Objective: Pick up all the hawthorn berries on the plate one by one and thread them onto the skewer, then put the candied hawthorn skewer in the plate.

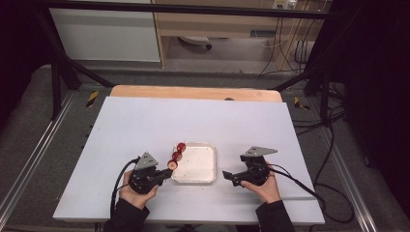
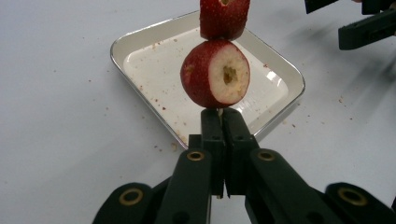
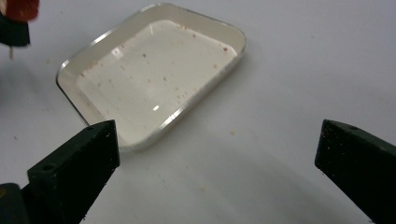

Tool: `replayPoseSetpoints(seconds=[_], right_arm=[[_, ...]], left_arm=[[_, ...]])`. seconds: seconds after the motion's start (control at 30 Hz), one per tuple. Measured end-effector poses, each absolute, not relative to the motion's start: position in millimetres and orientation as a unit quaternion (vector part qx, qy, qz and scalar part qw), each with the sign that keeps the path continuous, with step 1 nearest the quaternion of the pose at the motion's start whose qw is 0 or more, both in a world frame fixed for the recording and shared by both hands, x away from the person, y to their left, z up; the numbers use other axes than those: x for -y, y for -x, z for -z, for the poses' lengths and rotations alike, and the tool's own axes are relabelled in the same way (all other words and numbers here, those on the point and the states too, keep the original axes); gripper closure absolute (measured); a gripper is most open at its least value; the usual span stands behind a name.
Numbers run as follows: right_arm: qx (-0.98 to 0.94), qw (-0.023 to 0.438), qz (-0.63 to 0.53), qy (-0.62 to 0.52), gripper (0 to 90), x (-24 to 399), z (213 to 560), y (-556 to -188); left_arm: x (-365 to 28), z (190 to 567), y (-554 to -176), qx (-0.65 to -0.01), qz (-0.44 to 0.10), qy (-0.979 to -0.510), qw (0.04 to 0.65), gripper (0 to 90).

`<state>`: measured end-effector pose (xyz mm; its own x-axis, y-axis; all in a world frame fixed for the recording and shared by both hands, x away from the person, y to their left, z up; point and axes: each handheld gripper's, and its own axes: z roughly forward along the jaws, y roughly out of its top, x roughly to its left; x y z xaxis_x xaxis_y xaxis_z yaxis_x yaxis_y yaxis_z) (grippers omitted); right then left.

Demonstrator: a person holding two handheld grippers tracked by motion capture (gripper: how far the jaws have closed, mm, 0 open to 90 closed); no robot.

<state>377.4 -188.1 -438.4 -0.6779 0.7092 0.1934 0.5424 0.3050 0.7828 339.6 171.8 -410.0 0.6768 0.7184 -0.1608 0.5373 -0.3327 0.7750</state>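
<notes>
Clamped tight on the lower end of a thin skewer (image 2: 218, 110), the left gripper (image 1: 164, 175) holds a stick of three red fruits (image 1: 177, 156) slanting up over the left rim of a shallow white tray (image 1: 209, 164), near the front edge of the white tabletop (image 1: 145, 121). From the left gripper view, the nearest fruit (image 2: 215, 73) sits just above the closed jaws, its cored pale face turned outward, with a second fruit (image 2: 224, 16) stacked against it further up the stick. The tray lies bare but for reddish crumbs, which also speckle the tabletop around it. To the tray's right, towards the front right corner, the right gripper (image 1: 227, 175) rests low with its jaws spread wide and nothing between them, pointing at the tray's right rim. The hazards look plain enough: the stick is pinched only at its very tip, so a tilt or a jolt of the left hand could swing it round or let the fruits slide off the free end onto the tabletop; and the open right jaws, so near the rim, could nudge or tip the light tray if they push in carelessly.
</notes>
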Motion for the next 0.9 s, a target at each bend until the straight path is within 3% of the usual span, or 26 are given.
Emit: replayPoseSetpoints(seconds=[0.43,0.9], right_arm=[[-0.805,0.120,-0.419,-0.403,0.8,232.7,450.6,-364.3],[-0.803,0.114,-0.419,-0.407,0.7,239.6,451.3,-360.3]], left_arm=[[-156.2,398.3,-372.2,-0.385,-0.089,-0.838,0.377,88.5],[-126.8,409.5,-397.5,-0.392,-0.065,-0.861,0.318,88.4]])
